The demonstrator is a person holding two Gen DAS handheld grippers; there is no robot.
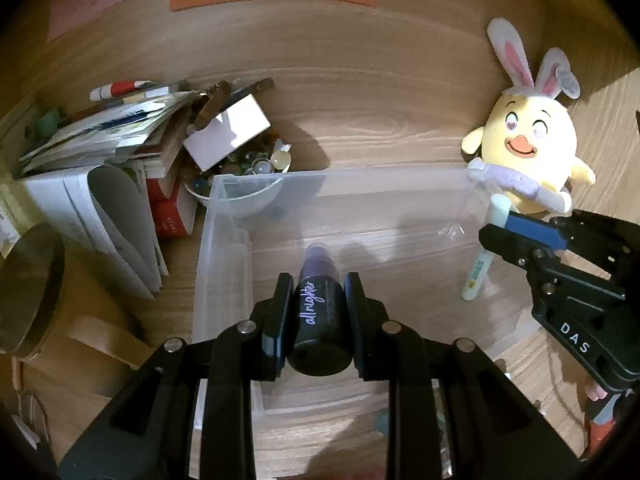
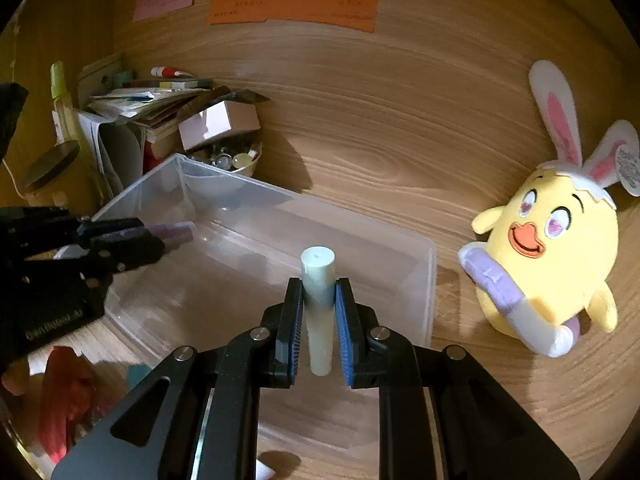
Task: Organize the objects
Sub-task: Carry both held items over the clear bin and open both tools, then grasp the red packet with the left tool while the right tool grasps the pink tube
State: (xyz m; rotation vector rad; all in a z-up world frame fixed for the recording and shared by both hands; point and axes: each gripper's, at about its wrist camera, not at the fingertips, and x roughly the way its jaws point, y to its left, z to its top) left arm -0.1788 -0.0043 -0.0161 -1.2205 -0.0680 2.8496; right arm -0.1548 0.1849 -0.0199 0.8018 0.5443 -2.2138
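Left wrist — wood desk (image 1: 360, 128) | left gripper (image 1: 319, 300) clamps spray bottle (image 1: 318, 312) | right gripper (image 2: 319, 300) clamps tube (image 2: 318, 280)

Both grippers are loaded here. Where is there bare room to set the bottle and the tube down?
The clear bin is bare inside. Bare wood also lies between its far wall and the back panel, across to the plush chick. The left gripper holds the dark bottle, the right gripper the pale tube. Crowded: the paper stack and marble bowl.
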